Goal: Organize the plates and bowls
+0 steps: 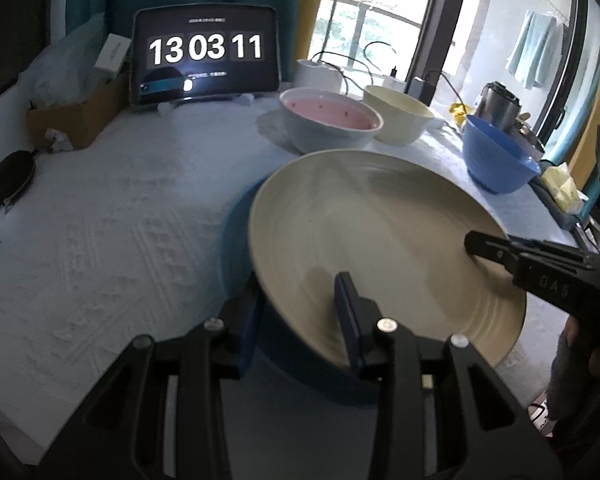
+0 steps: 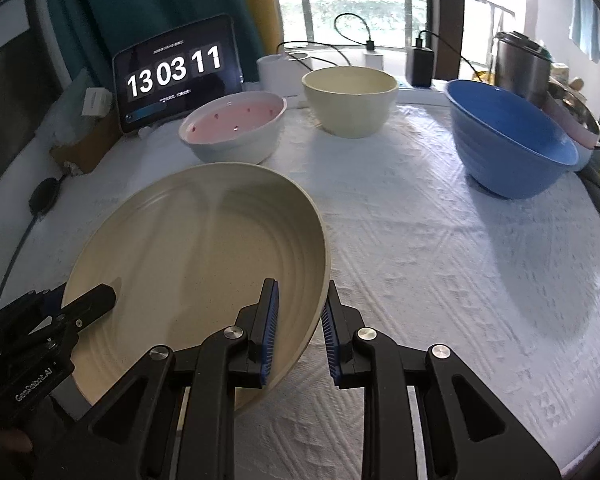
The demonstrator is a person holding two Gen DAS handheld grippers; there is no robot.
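A large beige plate [image 1: 364,220] [image 2: 188,264] hangs tilted above the white cloth, held at two sides. My left gripper [image 1: 298,316] is shut on its near rim, and a dark blue dish [image 1: 236,236] shows right under the plate between the same fingers. My right gripper [image 2: 300,320] is shut on the plate's opposite rim, one pad inside and one outside. Each gripper shows in the other's view, the right gripper [image 1: 488,248] and the left gripper [image 2: 92,304]. Behind stand a pink-lined white bowl [image 1: 332,120] [image 2: 236,128], a cream bowl [image 1: 400,116] [image 2: 352,96] and a blue bowl [image 1: 496,156] [image 2: 508,136].
A tablet showing a clock [image 1: 206,56] [image 2: 176,72] leans at the back beside a cardboard box [image 1: 76,120]. A steel pot [image 2: 520,60], chargers and cables [image 2: 420,60] line the window side. A black round pouch [image 1: 12,176] lies at the left edge. White cloth [image 2: 420,260] covers the table.
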